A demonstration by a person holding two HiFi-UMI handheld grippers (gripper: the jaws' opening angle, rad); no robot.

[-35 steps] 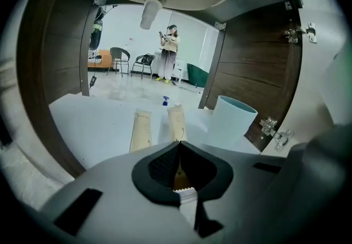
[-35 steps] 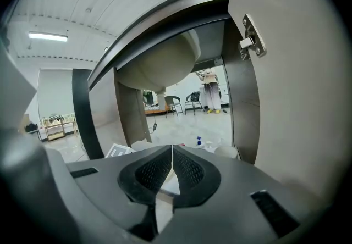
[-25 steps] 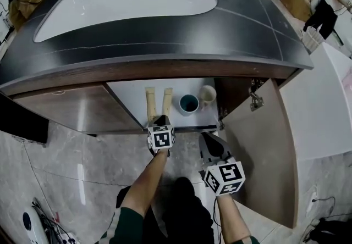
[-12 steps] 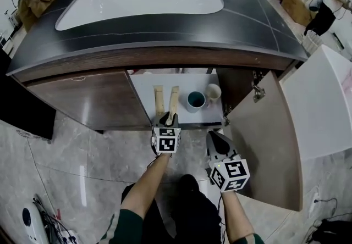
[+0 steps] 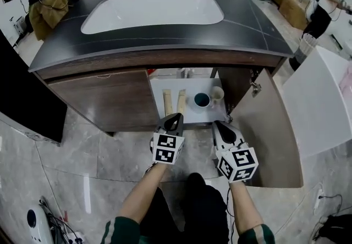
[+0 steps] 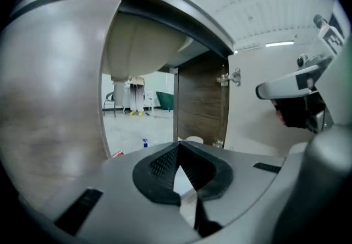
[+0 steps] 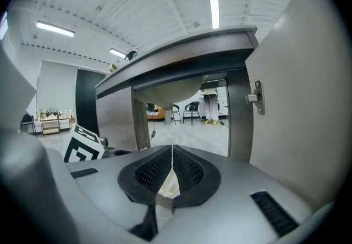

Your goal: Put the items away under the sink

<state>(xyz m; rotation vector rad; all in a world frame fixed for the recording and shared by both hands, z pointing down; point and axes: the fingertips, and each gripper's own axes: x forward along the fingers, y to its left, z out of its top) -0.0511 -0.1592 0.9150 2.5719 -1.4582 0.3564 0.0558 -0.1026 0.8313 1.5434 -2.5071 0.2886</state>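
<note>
Now clear of the cupboard, the left gripper (image 5: 176,117) hangs in front of the open compartment under the sink (image 5: 154,9). Its jaws have just been closing and meet with nothing between them. A second ago it was at the front edge of the cabinet floor (image 5: 159,88), just beside the two pale wooden pieces (image 5: 174,101); since then it has drawn back and risen. The right gripper (image 5: 219,125) has lifted away with it and is likewise closed and empty. It sits near the inner face of the open right-hand door (image 5: 264,127).

Inside, the items sit where they were. The wooden pieces lie side by side on the cabinet floor, running front to back. The teal cup (image 5: 202,100) stands just to their right. The cream mug (image 5: 218,94) stands at the floor's right edge, close against the cup; whether the two touch cannot be told. The left-hand door (image 5: 104,100) is shut beneath the dark countertop (image 5: 60,45).

The head view has also climbed, showing more of the basin and the room beyond, which suggests the person is straightening up.

With both grippers empty and the items inside, the stowing looks finished. Only the right-hand door appears left to swing shut, and that would need a push from behind its outer edge.
</note>
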